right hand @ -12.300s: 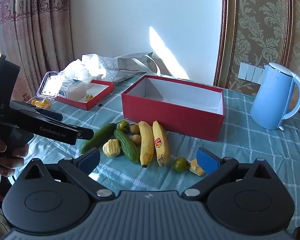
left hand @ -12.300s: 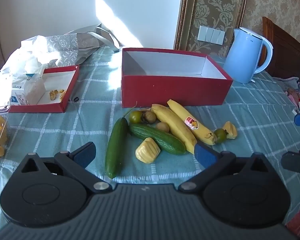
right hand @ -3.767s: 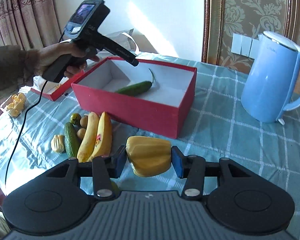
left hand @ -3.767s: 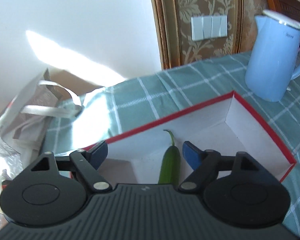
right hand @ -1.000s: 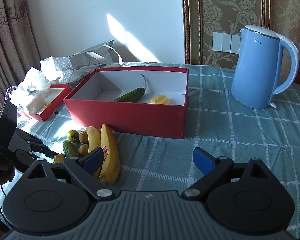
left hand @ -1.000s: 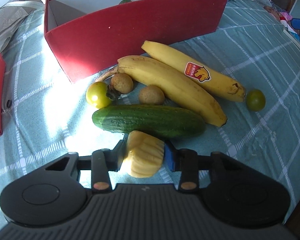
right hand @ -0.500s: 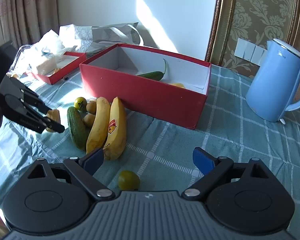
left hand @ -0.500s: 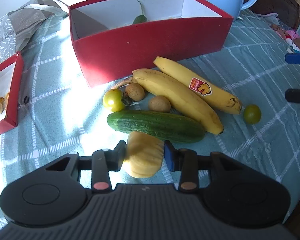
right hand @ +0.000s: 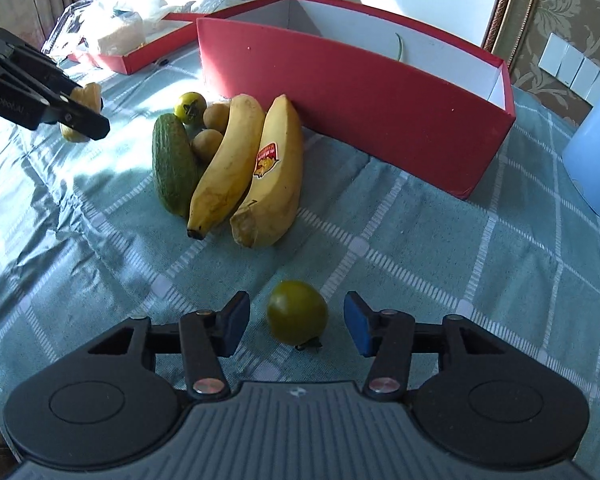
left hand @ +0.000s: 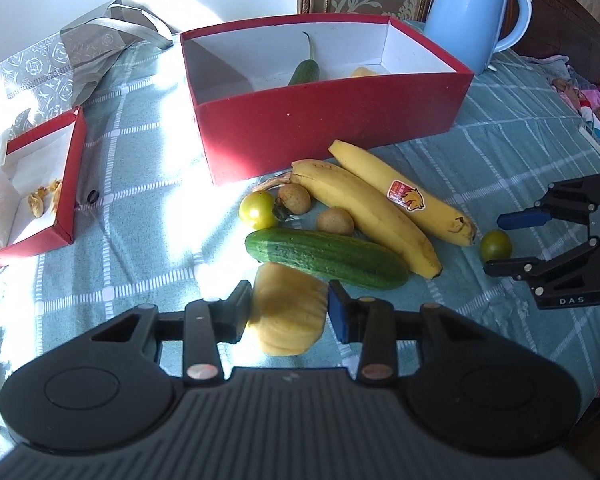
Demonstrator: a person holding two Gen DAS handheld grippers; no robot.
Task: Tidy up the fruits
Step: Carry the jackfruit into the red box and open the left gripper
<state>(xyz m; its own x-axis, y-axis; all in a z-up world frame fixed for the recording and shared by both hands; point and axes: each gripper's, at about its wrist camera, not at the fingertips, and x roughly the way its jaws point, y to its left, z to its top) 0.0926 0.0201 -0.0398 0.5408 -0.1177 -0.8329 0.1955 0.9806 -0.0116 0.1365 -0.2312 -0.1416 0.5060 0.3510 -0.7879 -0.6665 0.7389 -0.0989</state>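
Note:
My left gripper (left hand: 290, 308) is shut on a ribbed yellow fruit piece (left hand: 288, 320), held just above the cloth near a cucumber (left hand: 324, 258). My right gripper (right hand: 296, 320) straddles a small green tomato (right hand: 296, 314) on the cloth. Its jaws are closing, and the pads stand apart from the tomato on both sides. Two bananas (left hand: 364, 212), a yellow-green tomato (left hand: 258, 210) and two brown round fruits (left hand: 335, 221) lie in front of the red box (left hand: 328, 120). Inside the box are a second cucumber (left hand: 306, 72) and another yellow piece (left hand: 364, 71).
A blue kettle (left hand: 472, 12) stands behind the box at the right. A shallow red lid (left hand: 70, 184) with scraps and a silver bag (left hand: 88, 52) sit at the left. A checked green cloth (right hand: 460, 280) covers the table.
My right gripper has dropped down to the green tomato and its jaws have narrowed around it. My left gripper has lifted a little, still holding the yellow piece.

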